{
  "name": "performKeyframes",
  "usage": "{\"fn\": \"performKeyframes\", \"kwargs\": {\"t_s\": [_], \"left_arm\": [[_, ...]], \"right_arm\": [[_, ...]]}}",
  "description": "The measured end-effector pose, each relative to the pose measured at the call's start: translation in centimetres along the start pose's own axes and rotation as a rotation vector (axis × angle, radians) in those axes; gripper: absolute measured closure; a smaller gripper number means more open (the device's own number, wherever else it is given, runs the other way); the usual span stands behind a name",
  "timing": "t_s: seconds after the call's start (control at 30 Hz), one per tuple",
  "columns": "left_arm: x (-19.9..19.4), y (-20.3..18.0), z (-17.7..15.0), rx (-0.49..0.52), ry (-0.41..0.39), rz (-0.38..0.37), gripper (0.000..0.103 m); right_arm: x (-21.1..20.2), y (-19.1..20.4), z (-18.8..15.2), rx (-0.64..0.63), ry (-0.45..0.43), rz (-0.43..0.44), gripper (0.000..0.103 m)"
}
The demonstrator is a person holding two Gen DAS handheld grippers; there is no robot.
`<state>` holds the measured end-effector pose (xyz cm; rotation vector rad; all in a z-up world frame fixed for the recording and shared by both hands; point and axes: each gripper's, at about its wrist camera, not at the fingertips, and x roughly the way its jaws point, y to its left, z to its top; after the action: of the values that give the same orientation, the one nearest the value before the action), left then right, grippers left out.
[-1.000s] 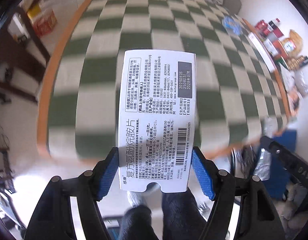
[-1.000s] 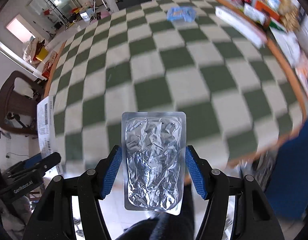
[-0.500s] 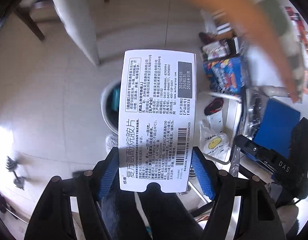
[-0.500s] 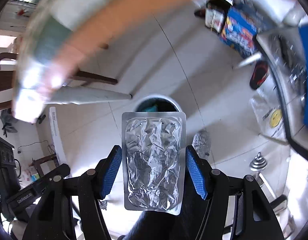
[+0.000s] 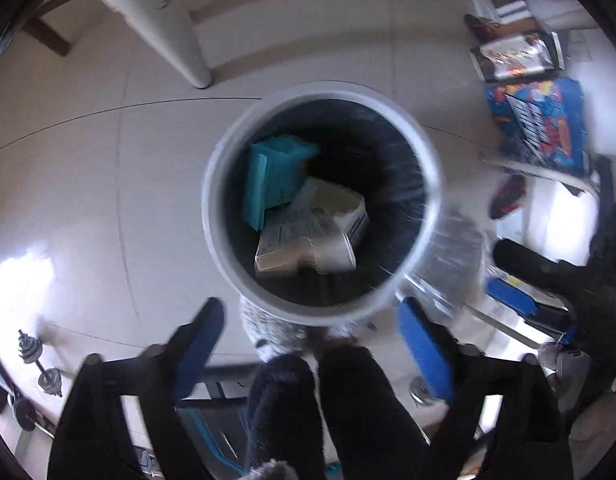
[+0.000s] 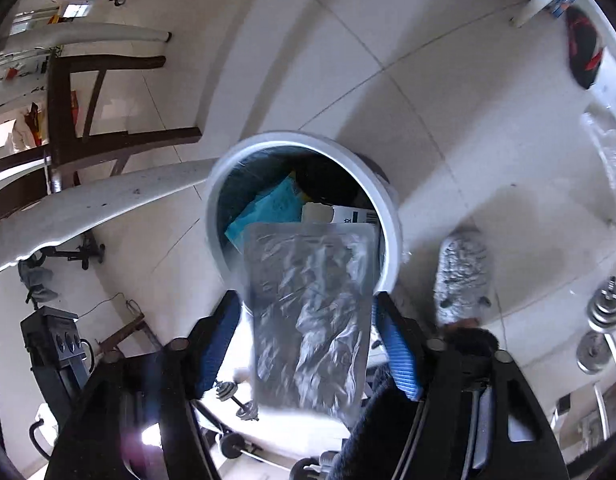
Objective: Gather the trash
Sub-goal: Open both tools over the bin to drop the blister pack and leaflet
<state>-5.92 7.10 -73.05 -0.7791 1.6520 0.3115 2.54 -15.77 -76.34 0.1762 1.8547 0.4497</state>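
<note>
A white round trash bin (image 5: 322, 312) with a dark liner stands on the tiled floor below me. Inside lie a teal box (image 5: 273, 178) and the white medicine box (image 5: 308, 240). My left gripper (image 5: 312, 344) is open and empty just above the bin's near rim. In the right wrist view the bin (image 6: 388, 216) shows too. The silver foil blister sheet (image 6: 312, 312) sits between the fingers of my right gripper (image 6: 308, 340), blurred and slightly tilted, with small gaps to the blue pads (image 6: 396, 348).
A white table leg (image 5: 159, 20) stands beyond the bin. Colourful boxes (image 5: 536, 124) and bags lie on the floor at right. Dumbbells (image 5: 39, 364) lie at left. The person's grey slippers (image 6: 462, 276) and dark trousers are beside the bin. A dark chair frame (image 6: 91, 100) stands at left.
Both grippers moved down over the bin. The left gripper opened and the white medicine box dropped into the bin. The right jaws widened and the foil sheet is slipping loose.
</note>
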Motion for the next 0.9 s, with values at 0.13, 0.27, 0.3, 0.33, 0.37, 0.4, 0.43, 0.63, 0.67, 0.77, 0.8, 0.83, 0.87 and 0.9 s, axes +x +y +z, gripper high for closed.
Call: {"fn": "performKeyframes", "kwargs": {"t_s": [0.13, 0.27, 0.3, 0.33, 0.37, 0.4, 0.43, 0.63, 0.67, 0.77, 0.8, 0.83, 0.87, 0.9], "left_arm": [[-1.1, 0.9, -0.8, -0.030, -0.053, 0.062, 0.000], [-3.4, 1.2, -2.1, -0.021, -0.122, 0.135, 0.000], [-3.9, 1.1, -2.5, -0.014, -0.133, 0.160, 0.000], [-4.4, 1.3, -2.7, -0.011, -0.138, 0.165, 0.000], [-4.9, 1.2, -2.9, -0.011, -0.142, 0.170, 0.000], [-5.4, 1.1, -3.2, -0.011, -0.146, 0.176, 0.000], [-6.0, 1.0, -3.5, -0.008, -0.148, 0.178, 0.000], [-9.4, 0.3, -5.4, -0.018, -0.162, 0.165, 0.000], [-9.8, 0.0, -5.8, -0.020, -0.163, 0.168, 0.000], [-11.9, -0.4, -7.0, -0.027, -0.170, 0.165, 0.000], [-12.9, -0.6, -7.6, -0.028, -0.172, 0.167, 0.000], [-13.7, -0.7, -8.0, -0.030, -0.175, 0.165, 0.000], [-14.4, -0.8, -8.4, -0.031, -0.177, 0.163, 0.000], [-15.5, -1.0, -9.1, -0.030, -0.180, 0.167, 0.000]], "right_arm": [[1.8, -0.2, 0.0, -0.035, -0.008, -0.060, 0.002], [0.7, 1.8, -1.0, -0.162, -0.047, -0.231, 0.000], [0.5, 2.4, -1.4, -0.196, -0.061, -0.272, 0.000], [0.2, 3.3, -2.0, -0.247, -0.076, -0.336, 0.000], [-0.2, 4.0, -2.4, -0.287, -0.092, -0.383, 0.000], [-0.5, 4.4, -2.7, -0.311, -0.104, -0.408, 0.000], [-0.9, 5.0, -3.1, -0.339, -0.114, -0.443, 0.000], [-3.8, 6.9, -5.0, -0.386, -0.139, -0.494, 0.000], [-4.5, 7.1, -5.5, -0.386, -0.143, -0.492, 0.000], [-6.7, 8.1, -7.2, -0.399, -0.151, -0.490, 0.000], [-7.4, 8.4, -7.8, -0.403, -0.155, -0.493, 0.000], [-8.4, 8.9, -8.5, -0.412, -0.160, -0.495, 0.000], [-9.1, 9.3, -9.0, -0.417, -0.166, -0.497, 0.000], [-10.0, 9.8, -9.6, -0.423, -0.173, -0.499, 0.000]]}}
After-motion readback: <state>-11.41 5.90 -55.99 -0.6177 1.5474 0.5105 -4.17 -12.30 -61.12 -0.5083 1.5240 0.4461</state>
